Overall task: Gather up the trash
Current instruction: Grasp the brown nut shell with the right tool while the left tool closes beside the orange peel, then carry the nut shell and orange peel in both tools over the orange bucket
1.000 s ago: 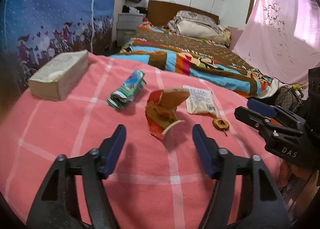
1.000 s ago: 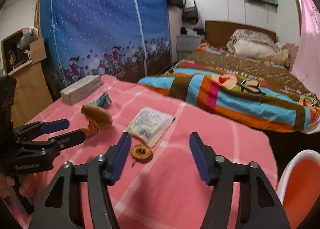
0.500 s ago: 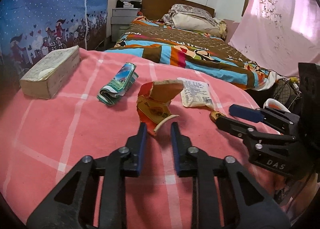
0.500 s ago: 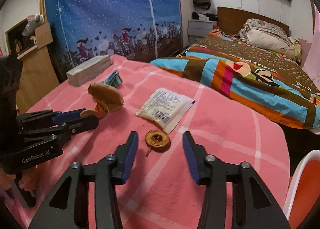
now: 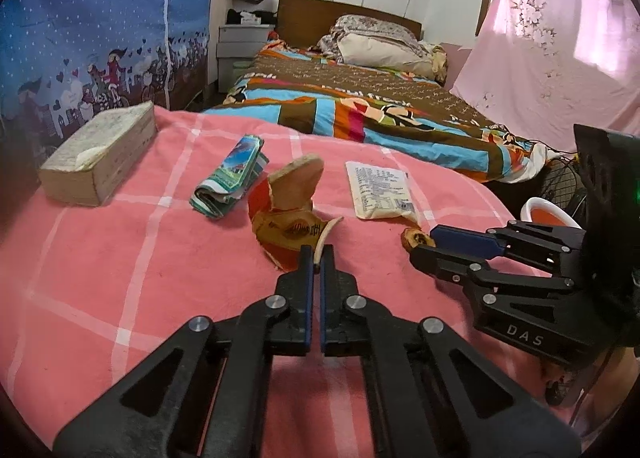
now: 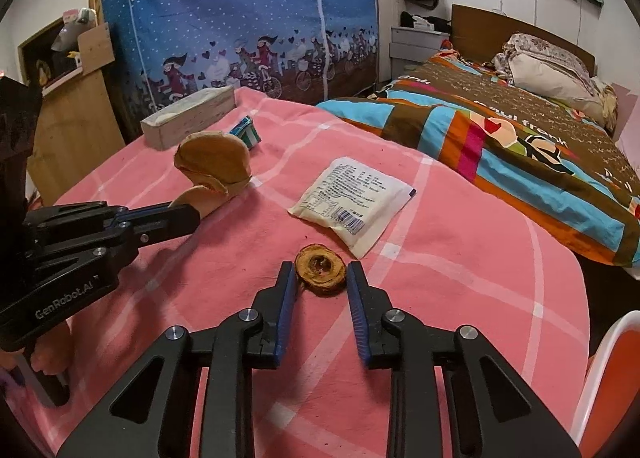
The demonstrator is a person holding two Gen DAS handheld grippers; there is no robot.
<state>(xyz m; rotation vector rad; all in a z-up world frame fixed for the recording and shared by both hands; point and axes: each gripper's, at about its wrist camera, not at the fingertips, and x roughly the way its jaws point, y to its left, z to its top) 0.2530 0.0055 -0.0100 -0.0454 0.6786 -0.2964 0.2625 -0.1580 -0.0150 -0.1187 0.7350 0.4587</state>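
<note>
A crushed red and brown paper cup (image 5: pixel 290 213) lies on the pink checked tablecloth (image 5: pixel 120 258). My left gripper (image 5: pixel 317 258) is shut on the cup's white rim; it also shows in the right wrist view (image 6: pixel 188 217) beside the cup (image 6: pixel 212 165). A round brown dried fruit slice (image 6: pixel 321 269) lies between the fingers of my right gripper (image 6: pixel 322 278), which is partly open around it. The right gripper also shows in the left wrist view (image 5: pixel 424 246) next to the slice (image 5: pixel 414 238). A white packet (image 6: pixel 352 203) and a folded green wrapper (image 5: pixel 230 177) lie further back.
A tissue box (image 5: pixel 100 155) stands at the table's far left. A bed with a striped blanket (image 5: pixel 360 113) lies beyond the table. A white and orange bin (image 6: pixel 612 386) sits at the table's right edge. A blue wardrobe cover (image 6: pixel 240 17) stands on the left.
My left gripper moved forward and closed on the cup's rim. My right gripper moved down to the fruit slice and narrowed around it.
</note>
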